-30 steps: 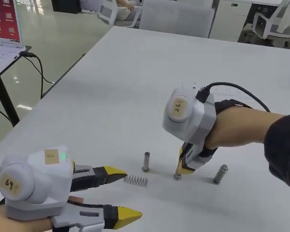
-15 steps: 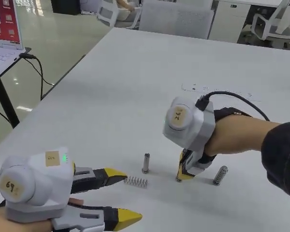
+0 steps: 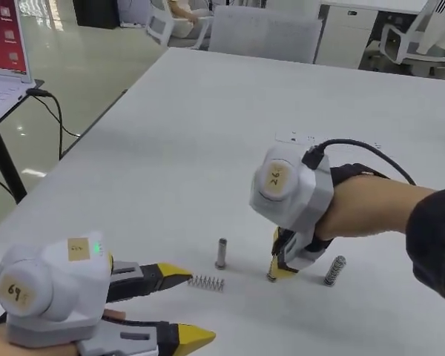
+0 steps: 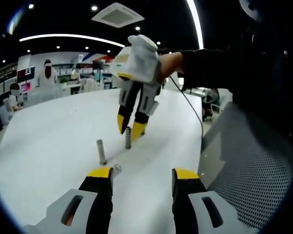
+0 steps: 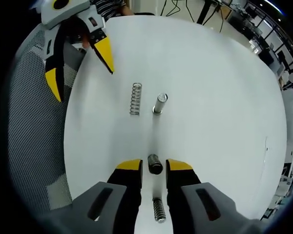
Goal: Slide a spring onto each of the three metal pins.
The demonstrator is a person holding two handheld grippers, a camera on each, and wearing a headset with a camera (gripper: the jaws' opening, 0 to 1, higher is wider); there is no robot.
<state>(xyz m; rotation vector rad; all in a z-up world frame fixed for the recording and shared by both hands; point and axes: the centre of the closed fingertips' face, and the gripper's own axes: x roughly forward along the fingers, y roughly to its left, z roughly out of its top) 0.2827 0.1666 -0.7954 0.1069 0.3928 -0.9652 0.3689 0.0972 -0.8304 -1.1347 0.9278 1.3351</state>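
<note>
Two grippers: right gripper [image 4: 129, 132] jaws narrowly parted, straddling sprung pin [image 5: 155, 164]; left gripper [image 4: 142, 173] wide, empty; loose spring [image 3: 207, 282] just ahead.

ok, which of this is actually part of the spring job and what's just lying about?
Job: bare pin; loose spring; sprung pin between the jaws of the right gripper; second sprung pin; left gripper.
Lying about: laptop; chair.
</note>
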